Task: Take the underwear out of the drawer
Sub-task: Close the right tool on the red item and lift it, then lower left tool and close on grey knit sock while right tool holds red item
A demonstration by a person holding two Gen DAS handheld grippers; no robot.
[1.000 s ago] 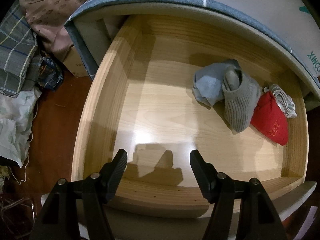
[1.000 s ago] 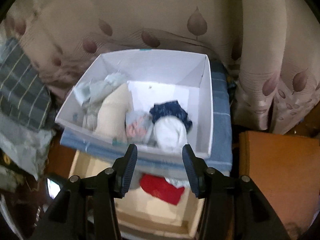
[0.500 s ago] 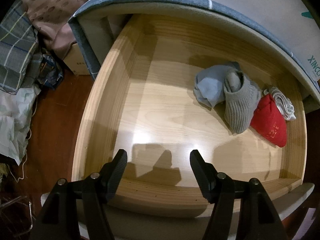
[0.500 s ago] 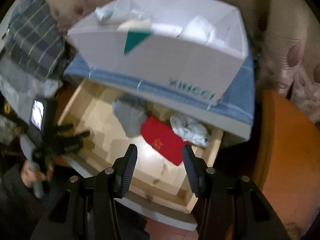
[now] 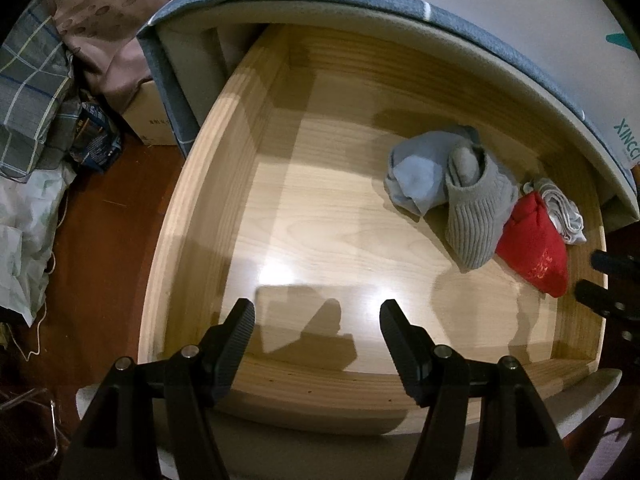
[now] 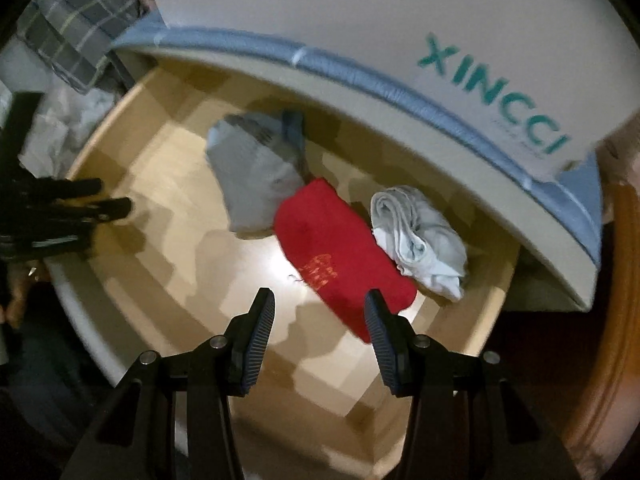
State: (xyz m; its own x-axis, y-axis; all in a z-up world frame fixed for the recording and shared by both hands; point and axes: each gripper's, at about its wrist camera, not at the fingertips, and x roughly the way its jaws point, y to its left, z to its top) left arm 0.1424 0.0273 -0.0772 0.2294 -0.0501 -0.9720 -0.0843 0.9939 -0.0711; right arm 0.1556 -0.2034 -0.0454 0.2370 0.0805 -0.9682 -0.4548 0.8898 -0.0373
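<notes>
Fingers of the left tool [image 5: 316, 320] stand spread at the bottom of the left wrist view, holding nothing, above the front edge of the wooden drawer [image 5: 192, 216]. The drawer is pulled open, and its pale floor shows two bright glare spots just beyond the fingertips. Further in, toward the right of the frame, lies a row of rolled clothes: a light blue bundle [image 5: 420, 176], touching it a grey ribbed sock roll [image 5: 476, 216], then a red underwear roll [image 5: 534, 248] against the sock, and a white and grey roll [image 5: 562, 212] near the drawer's right wall. At the right edge of this view the tips of the right tool [image 5: 600, 276] reach in just beside the red roll.

In the right wrist view the right tool [image 6: 320, 308] is also spread and holds nothing; the red underwear roll [image 6: 340, 248] lies partly between its fingertips in the frame, though I cannot tell whether they touch it. The white and grey roll [image 6: 420, 240] lies to its right, the grey sock roll [image 6: 256, 184] to its upper left. The left tool [image 6: 100, 196] shows at the left edge. Above the drawer, a blue cloth [image 6: 360, 68] covers the cabinet top, carrying a white box [image 6: 320, 8] printed with green letters.
</notes>
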